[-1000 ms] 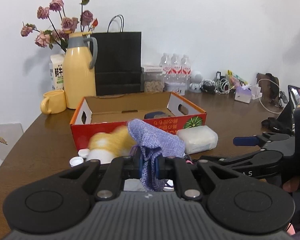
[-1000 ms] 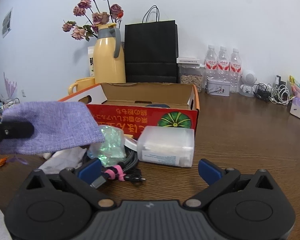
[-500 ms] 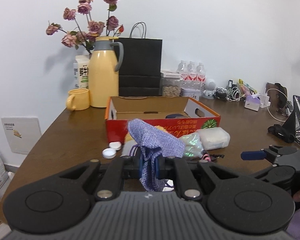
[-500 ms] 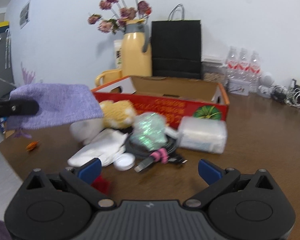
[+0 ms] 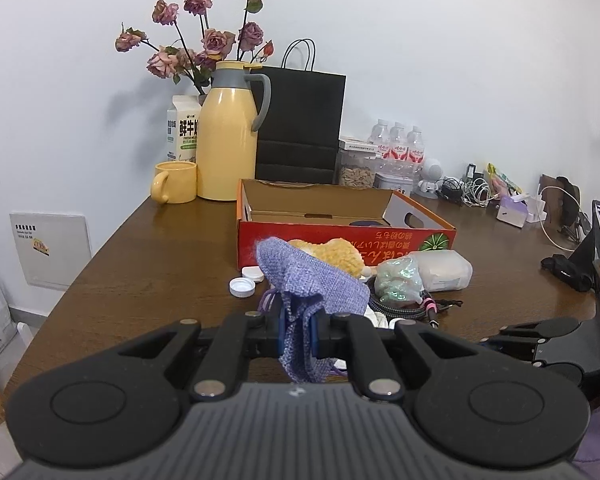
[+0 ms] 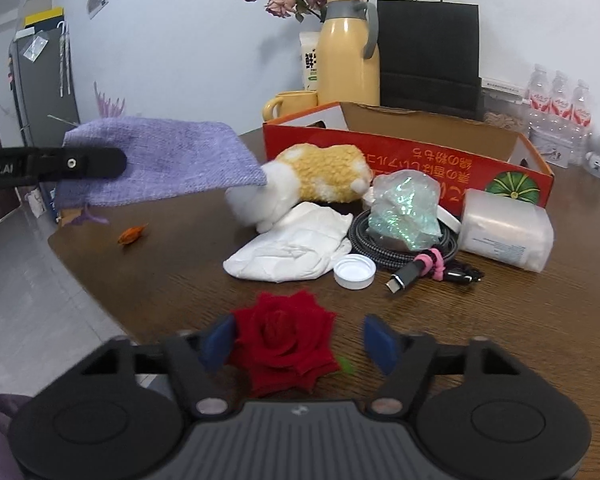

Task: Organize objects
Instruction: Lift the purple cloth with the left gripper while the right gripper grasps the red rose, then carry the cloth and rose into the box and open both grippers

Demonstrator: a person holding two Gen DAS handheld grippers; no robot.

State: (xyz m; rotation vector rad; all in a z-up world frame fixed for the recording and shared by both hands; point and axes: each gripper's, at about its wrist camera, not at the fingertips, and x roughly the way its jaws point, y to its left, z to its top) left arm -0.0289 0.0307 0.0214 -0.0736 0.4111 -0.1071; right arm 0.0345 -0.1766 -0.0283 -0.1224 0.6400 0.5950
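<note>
My left gripper (image 5: 298,328) is shut on a purple woven pouch (image 5: 312,280), held in the air in front of the red cardboard box (image 5: 340,236). In the right wrist view the pouch (image 6: 160,160) hangs at the left, above the table edge. A red rose (image 6: 284,336) lies on the table between the blue pads of my right gripper (image 6: 300,340), whose jaws are closing. The left pad is at the petals and the right pad stands apart from them. A yellow and white plush toy (image 6: 324,176) lies against the box front.
Before the box (image 6: 380,152) lie a white cloth (image 6: 296,248), a bottle cap (image 6: 355,271), a coiled cable (image 6: 400,252), a shiny green packet (image 6: 404,216) and a clear plastic pack (image 6: 504,228). A yellow jug (image 5: 228,136), mug, black bag and bottles stand behind. The table edge is at the left.
The right view has swung left and down, and the red rose now lies between its narrowed jaws. My left gripper drew back from the box, still holding the pouch.
</note>
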